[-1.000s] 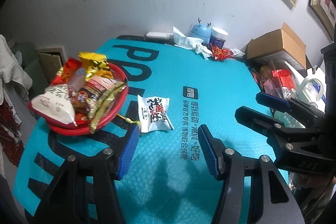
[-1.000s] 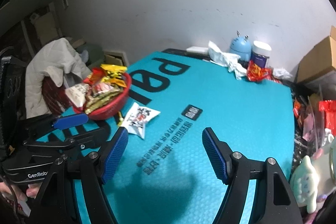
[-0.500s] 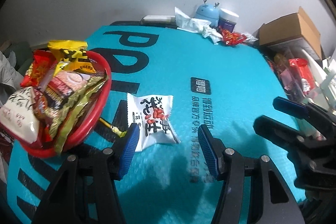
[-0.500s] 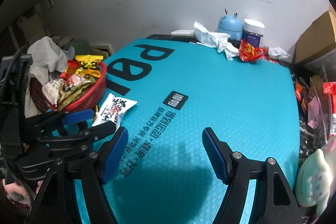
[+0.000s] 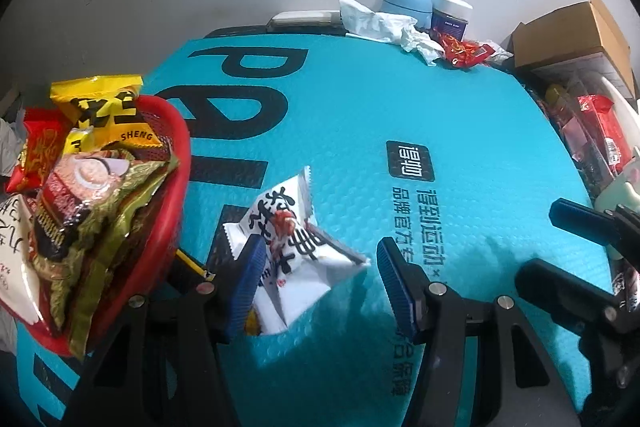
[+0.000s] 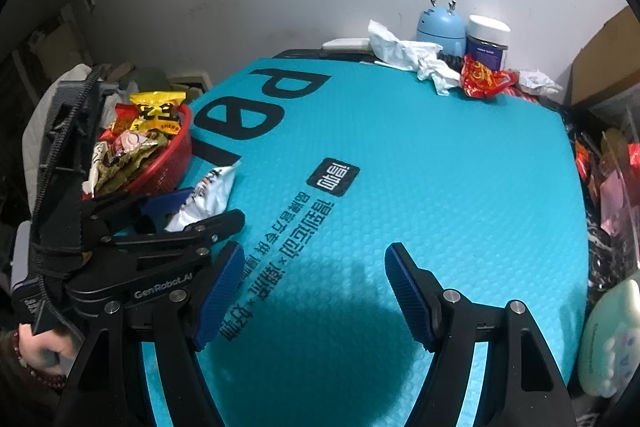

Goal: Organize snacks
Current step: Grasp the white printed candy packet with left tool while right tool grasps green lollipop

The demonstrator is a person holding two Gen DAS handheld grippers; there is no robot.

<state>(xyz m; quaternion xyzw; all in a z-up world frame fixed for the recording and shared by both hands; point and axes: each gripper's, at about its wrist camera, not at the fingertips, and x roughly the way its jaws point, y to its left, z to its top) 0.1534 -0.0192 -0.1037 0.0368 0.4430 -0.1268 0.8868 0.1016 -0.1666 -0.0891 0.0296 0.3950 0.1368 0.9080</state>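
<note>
A white snack packet [image 5: 292, 247] with black and red print lies tilted on the teal mat, its left part raised against the left finger of my left gripper [image 5: 316, 287]. The left gripper is open, its jaws astride the packet. A red basket [image 5: 176, 187] piled with snack bags stands just left of it. In the right wrist view the packet [image 6: 212, 195] sits between the left gripper's fingers, next to the basket [image 6: 168, 167]. My right gripper [image 6: 316, 299] is open and empty over bare mat, to the right of the left one.
At the mat's far edge stand a blue gadget [image 6: 440, 27], a jar [image 6: 488, 43], crumpled tissue [image 6: 404, 55] and a red wrapper [image 6: 484, 79]. A cardboard box [image 5: 576, 35] and red packets [image 5: 600, 131] crowd the right side. Clothes lie left of the basket.
My left gripper has moved forward and down until its jaws straddle the white packet, which has tipped up against the left finger. The right gripper stays open, shifted slightly forward.
</note>
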